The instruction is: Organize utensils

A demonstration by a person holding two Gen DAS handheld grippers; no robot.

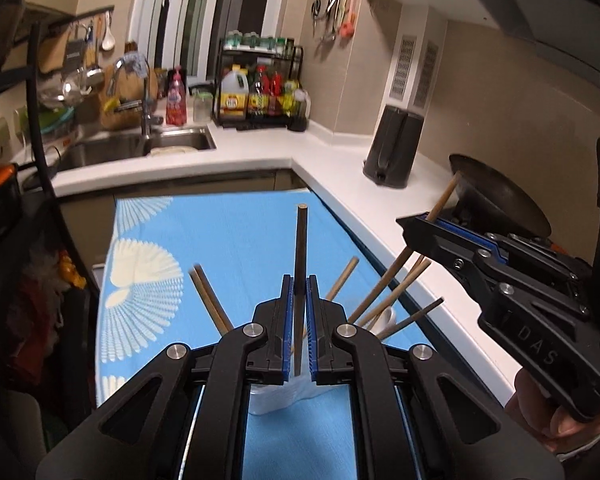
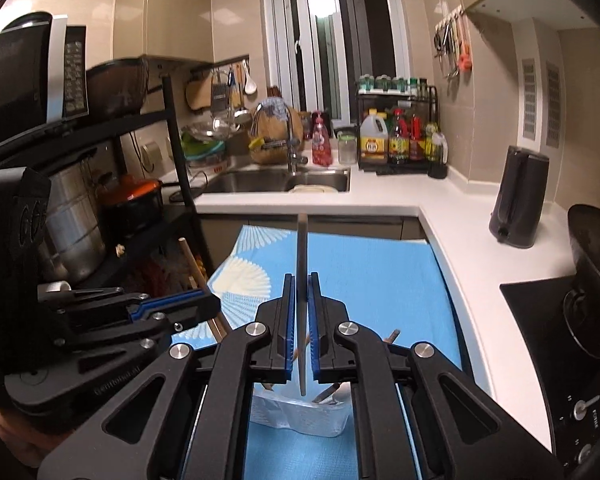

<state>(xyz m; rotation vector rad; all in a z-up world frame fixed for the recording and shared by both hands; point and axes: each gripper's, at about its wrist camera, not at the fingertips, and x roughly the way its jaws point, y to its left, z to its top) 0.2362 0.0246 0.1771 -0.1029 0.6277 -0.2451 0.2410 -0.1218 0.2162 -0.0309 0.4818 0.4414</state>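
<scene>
In the left wrist view my left gripper (image 1: 299,292) is shut on a dark chopstick (image 1: 301,240) that stands upright. Beneath it sits a clear holder (image 1: 276,400) on the blue cloth (image 1: 240,240), with several wooden chopsticks (image 1: 208,300) and a white spoon (image 1: 384,320) fanning out of it. To the right, my right gripper (image 1: 418,222) has a light chopstick (image 1: 444,198) passing through its jaws, its lower end at the holder's mouth. In the right wrist view that chopstick (image 2: 302,256) looks smeared between the pads of the right gripper (image 2: 301,296), with thin gaps on both sides. Its tip hangs over the holder (image 2: 300,420).
A white counter (image 1: 340,160) wraps round the blue cloth. On it stand a black kettle (image 2: 518,196) and a dark wok (image 2: 596,264) on the cooktop (image 2: 540,320). The sink (image 2: 276,180) is at the back. A rack of pots (image 2: 72,216) crowds the left side.
</scene>
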